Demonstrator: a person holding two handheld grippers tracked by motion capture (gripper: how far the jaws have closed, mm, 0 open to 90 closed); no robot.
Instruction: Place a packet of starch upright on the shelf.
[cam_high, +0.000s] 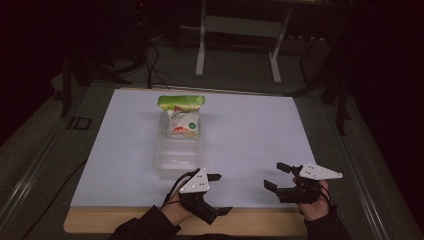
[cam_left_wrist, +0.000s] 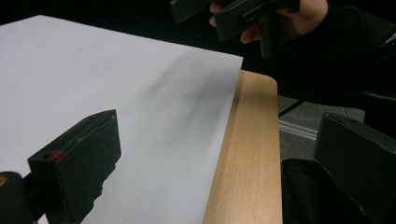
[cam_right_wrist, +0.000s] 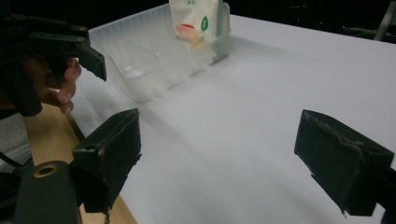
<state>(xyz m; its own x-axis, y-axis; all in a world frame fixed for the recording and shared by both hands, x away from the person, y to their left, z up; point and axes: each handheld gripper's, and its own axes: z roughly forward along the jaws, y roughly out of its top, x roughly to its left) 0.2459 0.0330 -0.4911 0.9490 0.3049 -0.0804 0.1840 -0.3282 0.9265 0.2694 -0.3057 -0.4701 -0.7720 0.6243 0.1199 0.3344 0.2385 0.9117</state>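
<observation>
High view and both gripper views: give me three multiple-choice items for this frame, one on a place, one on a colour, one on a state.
1. Where is the snack bag?
A. Standing in the far end of the clear plastic container
B. Lying on the bare wooden table edge
C. Held in the right claw

2. What colour is the bag's top edge?
A. Blue
B. Green
C. Black

3. How do the two claws stand?
A. Both shut on the bag
B. Left shut, right open
C. Both open and holding nothing

Answers:
1 A: the high view and the right gripper view show the bag upright inside the container's far end.
2 B: a green band runs along its top in the high view.
3 C: the left claw and the right claw each show jaws wide apart over the white sheet, nothing between them.
</observation>
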